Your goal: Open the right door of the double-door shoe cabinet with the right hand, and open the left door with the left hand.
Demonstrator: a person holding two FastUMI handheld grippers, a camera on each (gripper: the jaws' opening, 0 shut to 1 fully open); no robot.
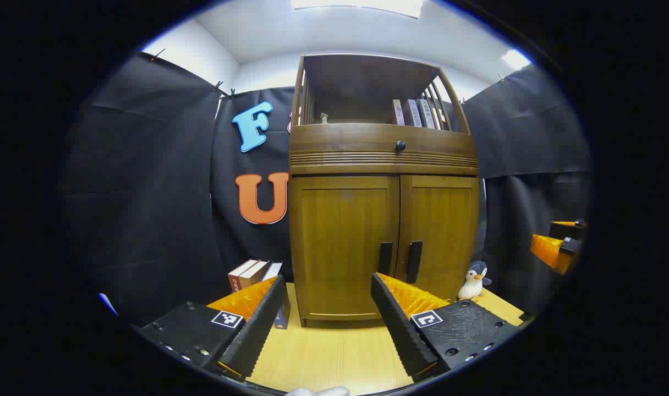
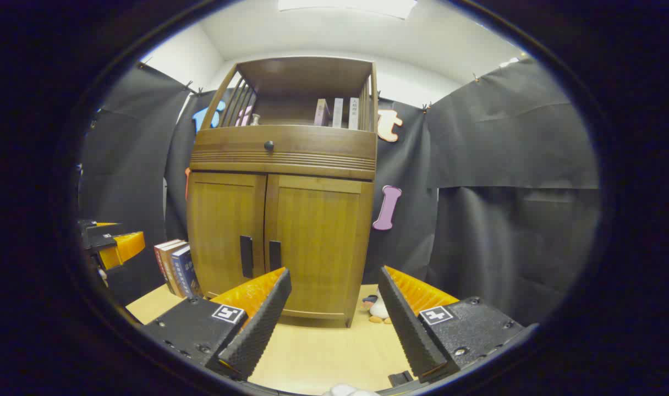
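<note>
Shoe cabinet point(image 1: 384, 220) doors both closed; left gripper point(image 1: 329, 313) and right gripper point(image 2: 334, 308) jaws spread, penguin toy point(image 2: 376, 308) half hidden.

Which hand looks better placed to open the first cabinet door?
Probably the right. The right gripper is open and faces the right door and its handle. Both doors are shut; the left gripper seems equally far back.

left gripper point(image 1: 328, 324): two long fingers point(image 1: 257, 324) with bumpy ridged faces, flat blocks behind with small screws, one square marker sticker each.
right gripper point(image 2: 334, 324): same shape, same stickers.
</note>
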